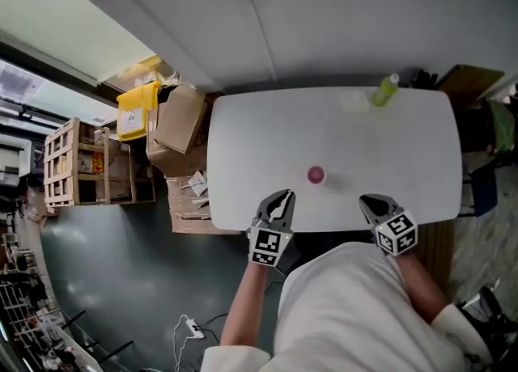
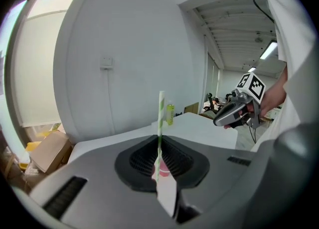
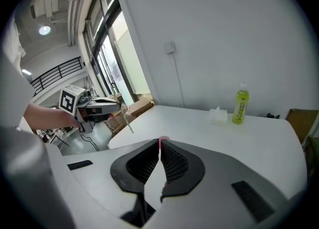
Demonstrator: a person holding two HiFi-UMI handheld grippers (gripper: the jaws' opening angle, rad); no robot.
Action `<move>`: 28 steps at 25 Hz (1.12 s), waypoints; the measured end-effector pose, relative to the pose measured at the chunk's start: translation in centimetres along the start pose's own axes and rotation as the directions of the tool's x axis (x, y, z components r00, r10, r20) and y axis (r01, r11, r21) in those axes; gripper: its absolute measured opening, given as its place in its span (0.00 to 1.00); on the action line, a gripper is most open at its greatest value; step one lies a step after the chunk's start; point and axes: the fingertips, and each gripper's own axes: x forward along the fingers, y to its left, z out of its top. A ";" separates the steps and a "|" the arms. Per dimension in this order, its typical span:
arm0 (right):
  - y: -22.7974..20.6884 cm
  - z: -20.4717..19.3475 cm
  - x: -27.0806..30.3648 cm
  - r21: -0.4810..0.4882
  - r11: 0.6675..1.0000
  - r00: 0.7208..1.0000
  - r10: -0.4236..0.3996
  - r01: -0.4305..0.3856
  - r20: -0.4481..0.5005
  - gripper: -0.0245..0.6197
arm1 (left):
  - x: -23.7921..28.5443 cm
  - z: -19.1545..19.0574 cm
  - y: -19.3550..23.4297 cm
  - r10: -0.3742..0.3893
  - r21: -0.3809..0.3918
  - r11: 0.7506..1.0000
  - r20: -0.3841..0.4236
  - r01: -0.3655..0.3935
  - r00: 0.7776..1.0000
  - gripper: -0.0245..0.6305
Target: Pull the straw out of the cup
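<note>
A small pink cup (image 1: pixel 315 175) stands on the white table (image 1: pixel 243 136), a little in from its near edge. My left gripper (image 1: pixel 275 210) hovers at that edge, left of the cup, shut on a green-and-white striped straw (image 2: pixel 161 116) that stands upright between its jaws. In the right gripper view the straw (image 3: pixel 128 121) hangs in the air from the left gripper (image 3: pixel 107 104), apart from the cup (image 3: pixel 162 140). My right gripper (image 1: pixel 379 207) is at the near edge to the cup's right, its jaws shut with nothing between them.
A green bottle (image 1: pixel 386 90) and a white tissue pack (image 1: pixel 354 102) stand at the table's far edge by the wall. Cardboard boxes (image 1: pixel 180 124) and a wooden crate (image 1: pixel 77 164) sit on the floor to the left.
</note>
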 end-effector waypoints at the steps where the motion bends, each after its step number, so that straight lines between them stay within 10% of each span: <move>1: 0.5 0.0 -0.2 -0.004 1.000 1.000 -0.006 0.006 0.006 0.10 | -1.0 0.0 0.1 0.005 -0.005 1.000 0.014 -0.005 1.000 0.07; 28: 5.3 -2.5 -10.6 0.053 0.990 0.966 -0.137 0.128 0.218 0.10 | -13.1 -0.9 -4.1 0.033 -0.072 0.997 0.177 -0.021 0.984 0.07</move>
